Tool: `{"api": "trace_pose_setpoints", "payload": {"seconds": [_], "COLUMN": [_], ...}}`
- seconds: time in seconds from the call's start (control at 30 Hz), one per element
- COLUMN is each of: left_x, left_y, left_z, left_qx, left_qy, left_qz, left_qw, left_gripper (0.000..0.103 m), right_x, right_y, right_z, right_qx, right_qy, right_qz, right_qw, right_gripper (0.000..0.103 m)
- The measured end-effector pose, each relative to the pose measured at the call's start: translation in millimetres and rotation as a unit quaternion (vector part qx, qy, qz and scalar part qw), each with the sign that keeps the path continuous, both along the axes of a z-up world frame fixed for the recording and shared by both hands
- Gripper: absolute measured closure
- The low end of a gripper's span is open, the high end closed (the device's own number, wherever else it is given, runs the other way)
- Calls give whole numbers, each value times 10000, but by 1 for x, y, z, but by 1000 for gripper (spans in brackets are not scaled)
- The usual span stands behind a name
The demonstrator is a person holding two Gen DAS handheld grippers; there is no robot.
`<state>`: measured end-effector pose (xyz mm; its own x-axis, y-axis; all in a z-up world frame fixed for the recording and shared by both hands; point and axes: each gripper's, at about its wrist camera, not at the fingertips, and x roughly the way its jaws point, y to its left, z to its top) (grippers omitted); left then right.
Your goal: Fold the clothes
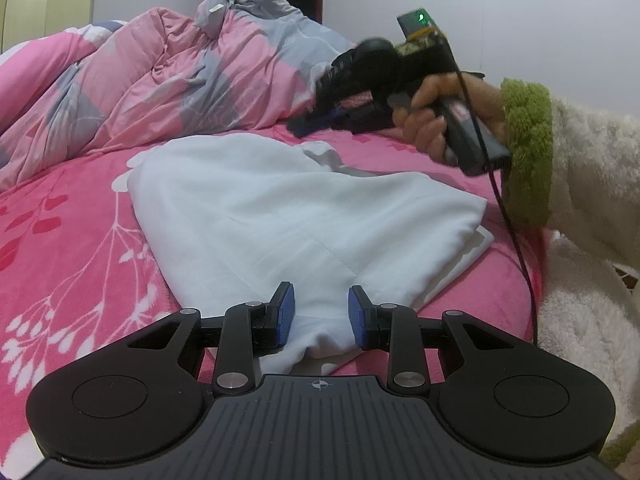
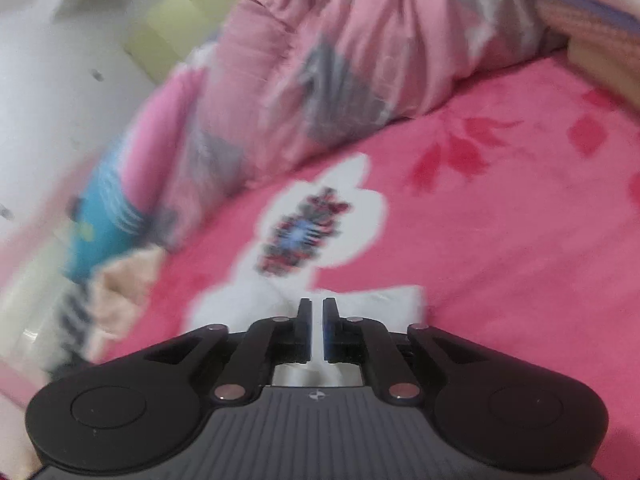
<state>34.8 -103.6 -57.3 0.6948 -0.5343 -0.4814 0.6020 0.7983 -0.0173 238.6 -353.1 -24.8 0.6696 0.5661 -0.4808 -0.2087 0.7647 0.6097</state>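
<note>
A white garment point(image 1: 280, 216) is seen lying partly folded on the pink bed point(image 1: 68, 248), close to its near edge, with the crumpled quilt point(image 1: 168, 80) heaped behind it toward the far edge. The left gripper point(image 1: 321, 316) is held at the near end of the garment; its jaws stand narrow but parted, with a bunch of white cloth between them, and it cannot be told if the pads truly press on it. The right gripper point(image 2: 317, 330) is held beyond the far end of the garment, above the bed; its jaws are nearly together, and whether cloth is pinched cannot be told, because this view is blurred. The step in hand is judged to be a fold of the far end. For the next move, a firm grip on both ends is probably needed.
</note>
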Motion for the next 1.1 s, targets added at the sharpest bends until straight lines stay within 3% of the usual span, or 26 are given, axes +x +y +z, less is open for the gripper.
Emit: {"api": "trace_pose_setpoints", "payload": {"seconds": [0.03, 0.1, 0.17, 0.2, 0.23, 0.27, 0.43, 0.63, 0.77, 0.83, 0.9, 1.1], "left_x": [0, -1, -1, -1, -1, -2, -4, -5, -5, -5, -5, -13], "left_y": [0, -1, -1, -1, -1, -2, -3, -3, -2, -2, -2, 4], "left_z": [0, 0, 0, 1, 1, 1, 3, 2, 2, 2, 2, 12], "left_qx": [7, 24, 41, 57, 84, 112, 264, 301, 308, 316, 318, 361], "left_qy": [-9, -22, -25, -28, -41, -55, -177, -166, -167, -175, -170, -252], "left_qz": [-1, -5, -4, -1, -2, -3, 13, -2, -15, -18, -20, -64], "left_qw": [10000, 10000, 10000, 10000, 10000, 9999, 9995, 9994, 9994, 9993, 9993, 9990], "left_gripper": [73, 73, 73, 73, 73, 73, 73, 73, 73, 73, 73, 73], "right_x": [2, 9, 15, 18, 21, 21, 1, 17, -7, -30, -55, -131], "right_y": [4, 22, 38, 46, 54, 59, 52, 57, 21, 0, -12, -38], "right_z": [3, 8, 7, 6, 4, 5, 23, -10, 7, 20, 26, 19], "right_qx": [-13, -254, -417, -480, -544, -601, -496, -1406, -819, -509, -405, -232], "right_qy": [-46, -145, -149, -130, -110, -173, -988, -582, -627, -751, -714, -353], "right_qz": [134, 474, 844, 1037, 1228, 1335, 1027, 407, -20, -99, -8, -435], "right_qw": [9999, 9984, 9954, 9934, 9909, 9891, 9886, 9875, 9947, 9958, 9966, 9982], "right_gripper": [63, 49, 50, 62, 101, 102, 102, 98, 91, 66, 56, 56]}}
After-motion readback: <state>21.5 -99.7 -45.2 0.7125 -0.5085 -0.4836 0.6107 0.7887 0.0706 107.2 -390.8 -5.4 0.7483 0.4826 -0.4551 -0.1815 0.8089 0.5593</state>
